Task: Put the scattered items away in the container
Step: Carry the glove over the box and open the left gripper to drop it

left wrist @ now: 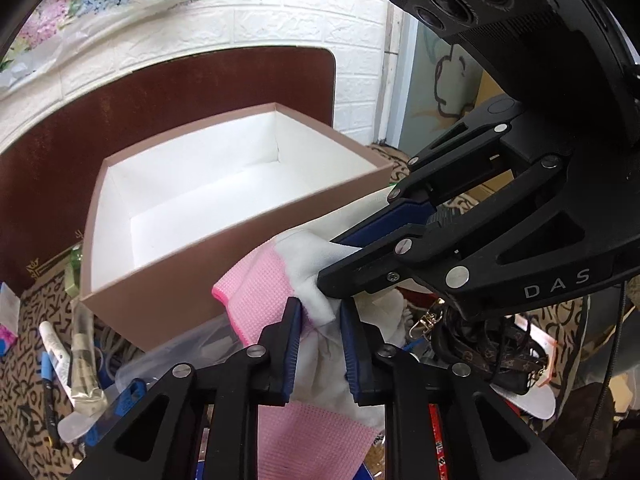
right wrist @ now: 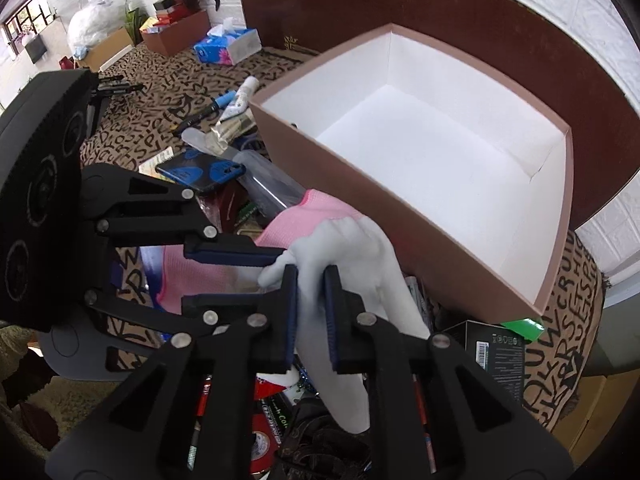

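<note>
Both grippers pinched one pink-cuffed white glove (left wrist: 276, 300) at frame centre, lifted just beside the near wall of the empty box (left wrist: 132, 280), seemingly to carry it in together. The left gripper (left wrist: 320, 344) nipped near the cuff; the right gripper (right wrist: 311, 316) squeezed the white part. "DAS" was printed on the right gripper's body.

Centre frame: glove (right wrist: 340, 240) showing a pink cuff and white fingers. Upper right: box (right wrist: 344, 184) showing tan walls, white inside. Left: cloth (right wrist: 160, 92) displaying black lettering on tan; phone case (right wrist: 200, 172) showing blue patches on black.
</note>
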A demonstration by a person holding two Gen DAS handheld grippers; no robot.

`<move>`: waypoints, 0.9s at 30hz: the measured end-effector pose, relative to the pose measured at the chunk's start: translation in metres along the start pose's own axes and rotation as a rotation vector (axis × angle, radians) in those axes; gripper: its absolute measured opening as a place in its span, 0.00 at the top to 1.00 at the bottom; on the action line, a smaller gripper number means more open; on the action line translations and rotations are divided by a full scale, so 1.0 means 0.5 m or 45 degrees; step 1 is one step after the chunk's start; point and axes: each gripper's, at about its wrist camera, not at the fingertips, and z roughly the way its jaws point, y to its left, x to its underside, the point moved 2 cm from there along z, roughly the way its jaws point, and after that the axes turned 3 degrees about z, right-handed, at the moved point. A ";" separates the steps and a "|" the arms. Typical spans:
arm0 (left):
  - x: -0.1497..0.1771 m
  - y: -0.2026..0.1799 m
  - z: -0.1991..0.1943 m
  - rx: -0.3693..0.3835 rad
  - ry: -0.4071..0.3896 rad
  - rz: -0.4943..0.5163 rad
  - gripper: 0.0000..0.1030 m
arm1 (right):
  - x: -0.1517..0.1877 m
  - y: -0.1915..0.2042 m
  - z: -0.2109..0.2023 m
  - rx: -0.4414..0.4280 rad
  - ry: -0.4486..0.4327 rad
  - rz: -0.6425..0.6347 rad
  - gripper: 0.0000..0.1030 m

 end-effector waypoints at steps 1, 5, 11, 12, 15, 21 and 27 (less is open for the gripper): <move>-0.006 0.001 -0.007 -0.003 -0.007 -0.005 0.82 | -0.003 0.002 -0.009 -0.004 -0.011 0.001 0.86; -0.016 0.006 -0.044 0.008 -0.018 -0.034 0.83 | -0.015 -0.001 -0.038 -0.041 -0.039 0.032 0.87; -0.019 0.016 -0.079 0.015 -0.071 -0.067 0.87 | -0.020 -0.004 -0.055 -0.054 -0.039 0.059 0.87; -0.016 0.011 -0.080 0.013 -0.080 -0.068 0.87 | -0.018 -0.002 -0.053 -0.054 -0.030 0.054 0.87; -0.016 0.003 -0.077 0.001 -0.082 -0.056 0.87 | -0.011 0.007 -0.051 -0.037 -0.027 0.035 0.88; -0.003 0.008 -0.071 0.008 -0.069 -0.045 0.87 | -0.005 0.007 -0.067 -0.033 -0.061 0.016 0.89; 0.006 0.024 -0.079 -0.034 -0.091 -0.058 0.86 | -0.005 0.011 -0.095 -0.022 -0.117 -0.050 0.89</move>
